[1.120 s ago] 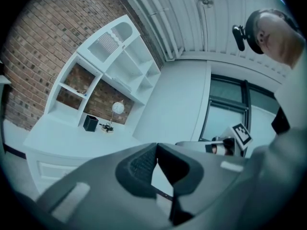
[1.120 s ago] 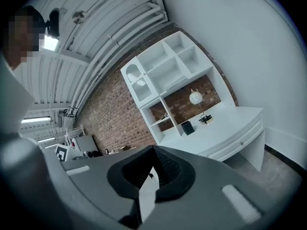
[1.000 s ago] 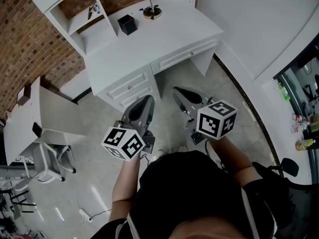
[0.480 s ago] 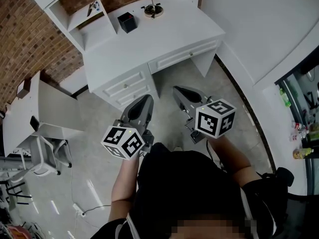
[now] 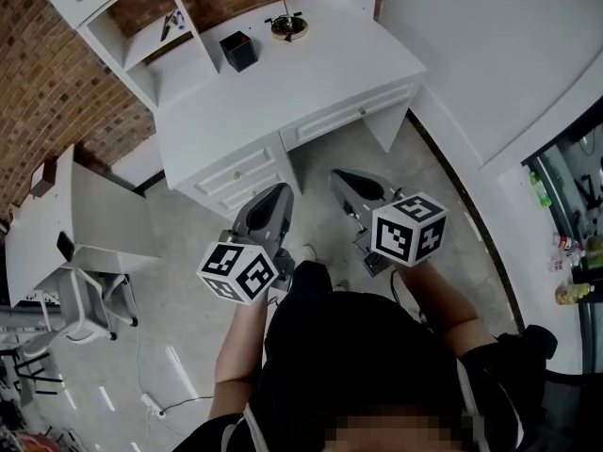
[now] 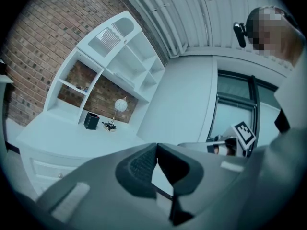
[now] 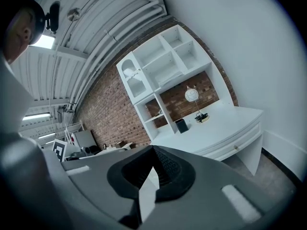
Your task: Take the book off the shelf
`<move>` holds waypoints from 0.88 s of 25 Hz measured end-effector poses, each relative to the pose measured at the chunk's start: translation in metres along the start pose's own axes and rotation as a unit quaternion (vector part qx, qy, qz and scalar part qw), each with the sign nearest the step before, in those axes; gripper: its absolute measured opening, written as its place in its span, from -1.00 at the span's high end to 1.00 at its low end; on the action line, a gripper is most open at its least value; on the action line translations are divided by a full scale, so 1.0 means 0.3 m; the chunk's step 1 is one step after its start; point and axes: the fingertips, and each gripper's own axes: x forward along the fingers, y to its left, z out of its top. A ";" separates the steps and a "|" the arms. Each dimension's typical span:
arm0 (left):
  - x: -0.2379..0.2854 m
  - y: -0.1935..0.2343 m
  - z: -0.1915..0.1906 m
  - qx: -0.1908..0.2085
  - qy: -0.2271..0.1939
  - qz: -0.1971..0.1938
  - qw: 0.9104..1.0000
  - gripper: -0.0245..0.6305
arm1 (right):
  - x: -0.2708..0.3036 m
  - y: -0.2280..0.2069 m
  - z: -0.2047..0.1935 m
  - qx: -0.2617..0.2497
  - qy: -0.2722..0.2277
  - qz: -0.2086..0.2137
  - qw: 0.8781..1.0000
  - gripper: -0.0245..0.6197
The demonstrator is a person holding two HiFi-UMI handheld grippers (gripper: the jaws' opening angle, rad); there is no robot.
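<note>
A white desk with a tall white shelf unit stands against a brick wall. A small dark thing lies on a low shelf; too small to tell whether it is the book. It also shows as the small thing in the left gripper view and the small thing in the right gripper view. My left gripper and right gripper hang side by side over the floor in front of the desk, well short of the shelf. Both point at the desk, shut and empty: left gripper, right gripper.
A black box and a globe lamp stand on the desk top. Drawers face me. A second white table and a chair stand at the left. A white wall curves along the right.
Both grippers have edged slightly forward toward the desk, and the desk sits a little nearer in the head view. The jaws have stayed shut.
</note>
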 end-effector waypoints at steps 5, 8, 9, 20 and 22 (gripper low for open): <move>0.073 0.060 0.042 0.006 0.005 -0.009 1.000 0.90 | 0.079 -0.035 0.039 -0.003 0.004 -0.006 1.000 0.93; 0.118 0.105 0.070 0.008 0.005 -0.015 1.000 0.90 | 0.138 -0.062 0.070 -0.003 0.002 -0.011 1.000 0.93; 0.131 0.122 0.079 0.007 0.005 -0.016 1.000 0.90 | 0.160 -0.069 0.080 -0.002 0.001 -0.013 1.000 0.93; 0.210 0.315 0.158 0.002 0.006 -0.020 1.000 0.90 | 0.378 -0.084 0.152 -0.010 0.010 -0.014 1.000 0.93; 0.219 0.347 0.166 0.000 0.006 -0.019 1.000 0.90 | 0.410 -0.084 0.157 -0.012 0.014 -0.013 1.000 0.93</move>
